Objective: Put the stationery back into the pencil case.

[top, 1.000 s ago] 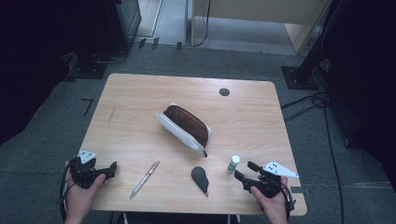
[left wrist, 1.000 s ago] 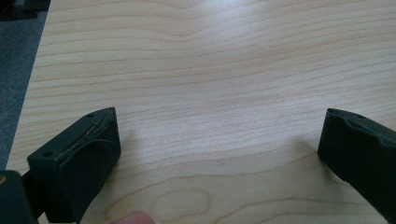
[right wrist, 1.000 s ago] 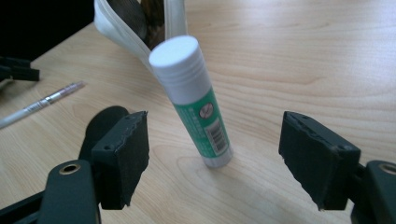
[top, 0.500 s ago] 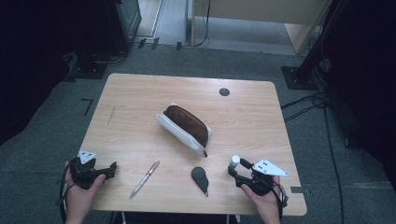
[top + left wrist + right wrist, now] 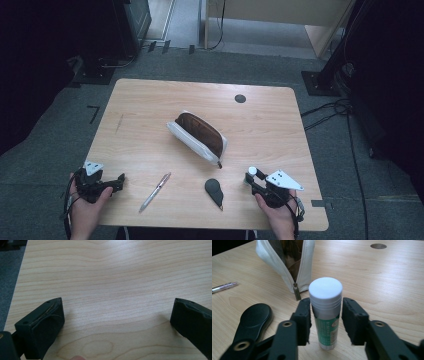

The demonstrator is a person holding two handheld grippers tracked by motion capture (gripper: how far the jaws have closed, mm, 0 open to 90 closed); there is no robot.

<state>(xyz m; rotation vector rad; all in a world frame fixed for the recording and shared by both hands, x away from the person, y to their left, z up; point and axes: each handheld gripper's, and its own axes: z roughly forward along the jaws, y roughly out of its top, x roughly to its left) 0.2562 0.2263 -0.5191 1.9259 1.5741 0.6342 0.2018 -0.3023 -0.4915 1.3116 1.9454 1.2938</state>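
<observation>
A glue stick with a white cap and green label stands upright on the wooden table near the front right. My right gripper has just been closing and its two pads now sit against the stick's sides. In the high view the glue stick rises from the tip of the right gripper. At the front left, my left gripper rests low over bare wood. Seen from the left gripper, its jaws stand wide apart with nothing between them.
A white pouch with a brown lining lies unzipped mid-table. A pen lies between the two hands. A flat black teardrop-shaped object lies just left of the right gripper. A dark round cable hole marks the far side.
The right hand slid left toward the glue stick, and its jaws closed in around it. The left hand and the other objects stayed put.
</observation>
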